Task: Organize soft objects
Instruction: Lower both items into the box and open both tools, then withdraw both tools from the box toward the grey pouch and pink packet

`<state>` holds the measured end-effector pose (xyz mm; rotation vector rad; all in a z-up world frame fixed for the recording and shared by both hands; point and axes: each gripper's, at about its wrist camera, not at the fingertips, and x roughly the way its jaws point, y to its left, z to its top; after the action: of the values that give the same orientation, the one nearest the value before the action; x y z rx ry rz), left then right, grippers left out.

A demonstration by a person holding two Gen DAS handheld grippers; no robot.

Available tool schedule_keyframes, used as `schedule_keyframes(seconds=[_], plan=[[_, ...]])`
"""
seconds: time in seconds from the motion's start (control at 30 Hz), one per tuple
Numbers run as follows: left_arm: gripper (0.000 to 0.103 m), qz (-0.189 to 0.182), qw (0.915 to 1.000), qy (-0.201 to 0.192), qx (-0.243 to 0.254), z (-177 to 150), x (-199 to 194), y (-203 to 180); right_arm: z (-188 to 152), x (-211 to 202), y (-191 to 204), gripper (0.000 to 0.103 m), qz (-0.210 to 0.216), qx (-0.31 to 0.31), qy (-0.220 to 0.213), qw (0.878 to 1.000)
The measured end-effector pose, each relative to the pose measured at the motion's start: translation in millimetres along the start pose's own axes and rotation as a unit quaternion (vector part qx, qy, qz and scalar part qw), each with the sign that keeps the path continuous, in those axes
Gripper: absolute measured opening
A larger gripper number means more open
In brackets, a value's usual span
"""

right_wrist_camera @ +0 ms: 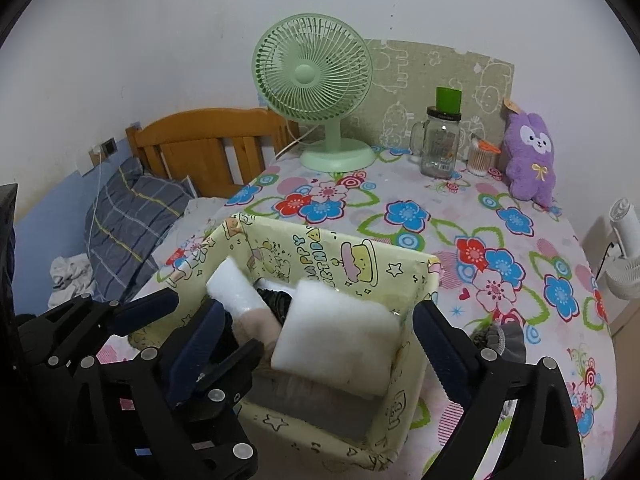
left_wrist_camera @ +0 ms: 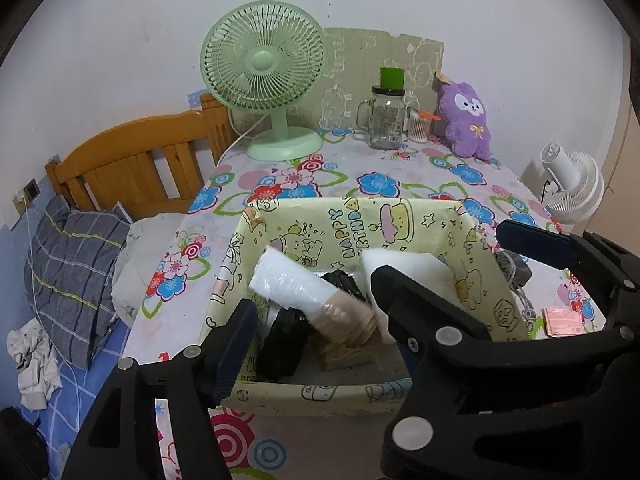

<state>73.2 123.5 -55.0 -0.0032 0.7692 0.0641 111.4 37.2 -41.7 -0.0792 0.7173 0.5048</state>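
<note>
A yellow cartoon-print box (left_wrist_camera: 320,224) (right_wrist_camera: 416,320) stands on the floral table. Inside lie a white plastic-wrapped roll (left_wrist_camera: 296,284) (right_wrist_camera: 236,284), a white foam pad (right_wrist_camera: 340,340) (left_wrist_camera: 404,268), black bags (left_wrist_camera: 286,344) and a tan piece (left_wrist_camera: 344,354). My left gripper (left_wrist_camera: 316,312) is open over the box's near side, empty; it also shows in the right wrist view (right_wrist_camera: 158,322). My right gripper (right_wrist_camera: 320,340) is open, its jaws straddling the foam pad and the box's right wall. A grey soft item (right_wrist_camera: 500,340) (left_wrist_camera: 514,266) lies right of the box.
A green desk fan (left_wrist_camera: 266,80) (right_wrist_camera: 316,92), a glass jar (right_wrist_camera: 440,144), a cotton-swab tub (right_wrist_camera: 480,158) and a purple plush (left_wrist_camera: 468,120) (right_wrist_camera: 528,160) stand at the back. A pink packet (left_wrist_camera: 564,322) lies right. A bed with a plaid pillow (left_wrist_camera: 72,272) is left; a white fan (left_wrist_camera: 576,188) right.
</note>
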Motion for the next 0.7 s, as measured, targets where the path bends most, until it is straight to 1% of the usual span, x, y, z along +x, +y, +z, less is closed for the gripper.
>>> schedule_keyframes(seconds=[0.4,0.6,0.7], plan=[[0.072,-0.003,0.9998,-0.017,0.005,2.0,-17.9,-15.0,-1.8,-28.4,-7.1,0.097,-0.009,0.003,-0.022,1.000],[0.072,-0.008,0.9996,-0.025,0.011,3.9,-25.5,-27.2,-4.1,-43.4,-15.7,0.098,-0.024,0.007,-0.036,0.999],[0.073,-0.012,0.9994,-0.031,0.013,5.1,-29.6,-34.2,-5.5,-50.5,-20.9,0.100,-0.035,0.011,-0.043,0.998]])
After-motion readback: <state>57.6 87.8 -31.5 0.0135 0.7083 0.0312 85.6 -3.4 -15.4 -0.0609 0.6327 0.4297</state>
